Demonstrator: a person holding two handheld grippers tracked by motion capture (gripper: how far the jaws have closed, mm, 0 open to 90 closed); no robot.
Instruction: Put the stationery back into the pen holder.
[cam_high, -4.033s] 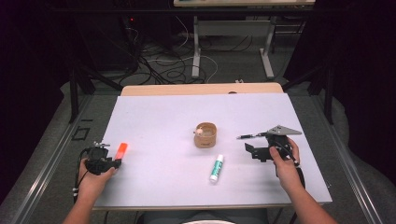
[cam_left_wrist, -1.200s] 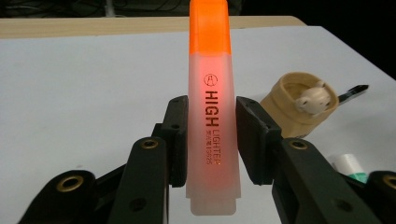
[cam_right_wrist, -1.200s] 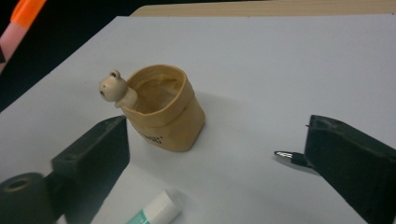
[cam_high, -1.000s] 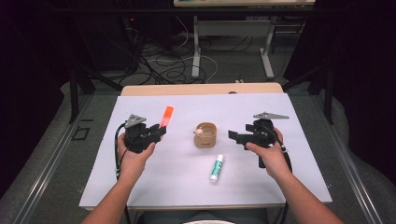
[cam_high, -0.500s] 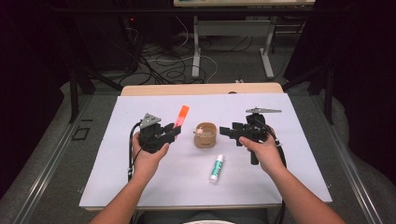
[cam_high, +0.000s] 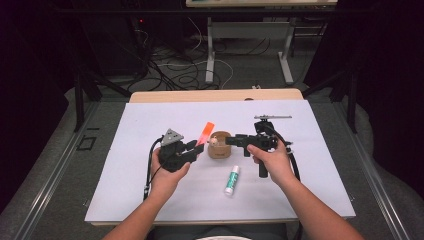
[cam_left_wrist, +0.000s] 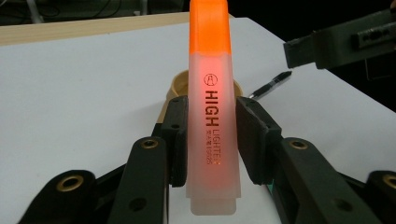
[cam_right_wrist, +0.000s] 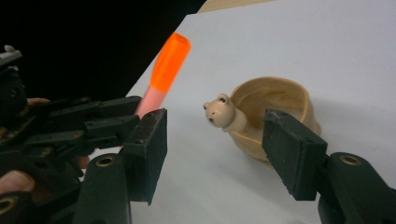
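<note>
We count 2 grippers, 1 highlighter, 1 wooden cup, 1 tube and 1 pen on the white table (cam_high: 125, 190). At the left, the left gripper (cam_high: 192, 149) has its jaws clamped on the lower body of the orange highlighter (cam_high: 205, 133), held above the table just left of the cup. Its long axis slants up and away to the right, orange cap end far and high, pale butt end near. In the middle stands the wooden cup (cam_high: 218, 144), with a small animal figure on its rim. The white tube (cam_high: 231, 180) with a green cap lies nearer us. At the right, the right gripper (cam_high: 230, 141) points left at the cup, jaws spread apart with nothing between them. The black pen (cam_left_wrist: 270, 86) lies beyond the cup.
</note>
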